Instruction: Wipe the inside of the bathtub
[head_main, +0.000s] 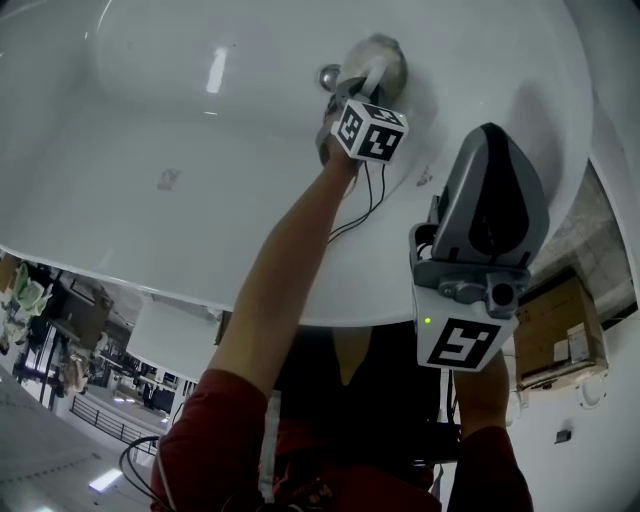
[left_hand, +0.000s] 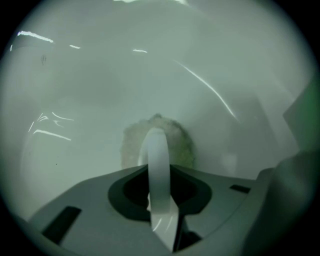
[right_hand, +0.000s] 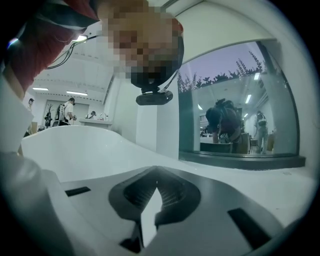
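The white bathtub fills the head view, with its metal drain at the far end. My left gripper reaches deep inside, shut on the white handle of a fuzzy pale scrub pad. In the left gripper view the scrub pad is pressed flat against the tub wall just past the jaws. My right gripper hangs over the tub's near right rim, pointing back up at the person. Its jaws are shut with nothing between them.
A cardboard box stands on the floor right of the tub. Thin cables trail from the left gripper along the arm. In the right gripper view a glass partition rises behind the tub rim, with people beyond.
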